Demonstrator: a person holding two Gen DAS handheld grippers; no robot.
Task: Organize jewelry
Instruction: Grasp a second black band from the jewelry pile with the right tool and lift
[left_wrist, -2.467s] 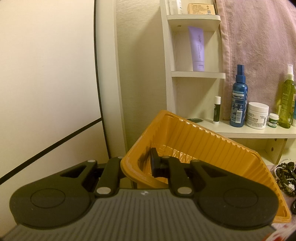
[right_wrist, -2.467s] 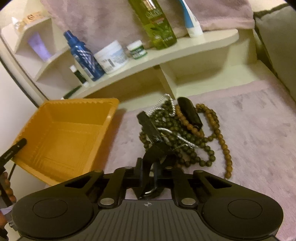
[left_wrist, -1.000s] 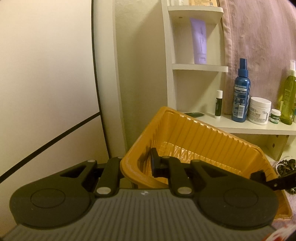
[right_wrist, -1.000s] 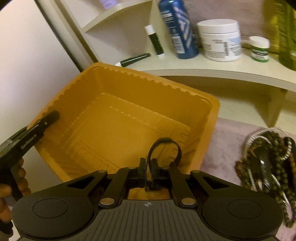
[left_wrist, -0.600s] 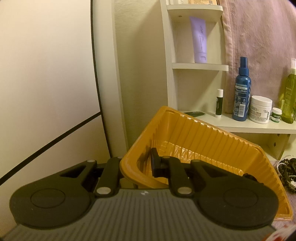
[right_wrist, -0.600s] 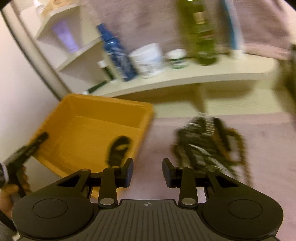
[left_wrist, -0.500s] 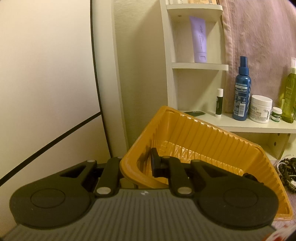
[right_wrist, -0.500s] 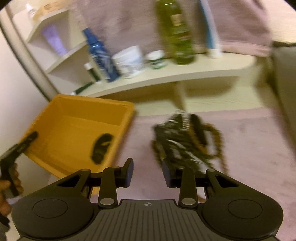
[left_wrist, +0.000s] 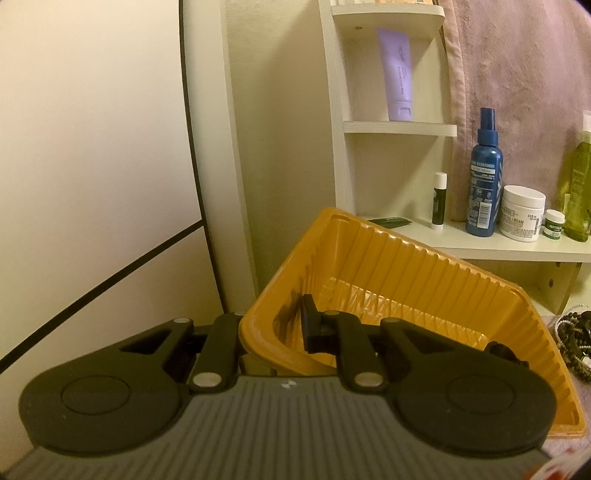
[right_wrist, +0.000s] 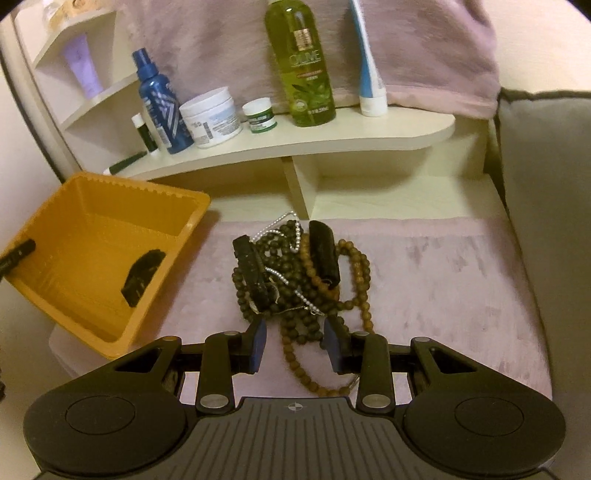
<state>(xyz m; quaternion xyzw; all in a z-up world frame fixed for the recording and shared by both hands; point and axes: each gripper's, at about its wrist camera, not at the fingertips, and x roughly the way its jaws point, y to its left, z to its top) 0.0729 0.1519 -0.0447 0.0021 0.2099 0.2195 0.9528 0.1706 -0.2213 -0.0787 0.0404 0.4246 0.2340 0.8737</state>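
My left gripper (left_wrist: 273, 328) is shut on the near rim of the orange tray (left_wrist: 424, 273) and holds it tilted. A black bracelet (right_wrist: 142, 277) lies inside the tray (right_wrist: 92, 221), against its right wall. On the pink mat beside it is a tangled jewelry pile (right_wrist: 295, 273): dark and brown bead strings, a silver chain and two black pieces. My right gripper (right_wrist: 295, 343) hovers open just in front of the pile. A brown bead strand runs between its blue pads (right_wrist: 258, 343), which do not press on it. The pile's edge (left_wrist: 576, 339) shows in the left wrist view.
A cream shelf (right_wrist: 332, 136) behind the mat carries a blue spray bottle (right_wrist: 159, 103), a white jar (right_wrist: 212, 118), a small jar and a green bottle (right_wrist: 304, 62). A grey cushion (right_wrist: 546, 221) borders the mat on the right. A wall stands left of the tray.
My right gripper let the black bracelet go into the tray, opened, and swung right back over the jewelry pile. The left gripper and the tray have stayed put.
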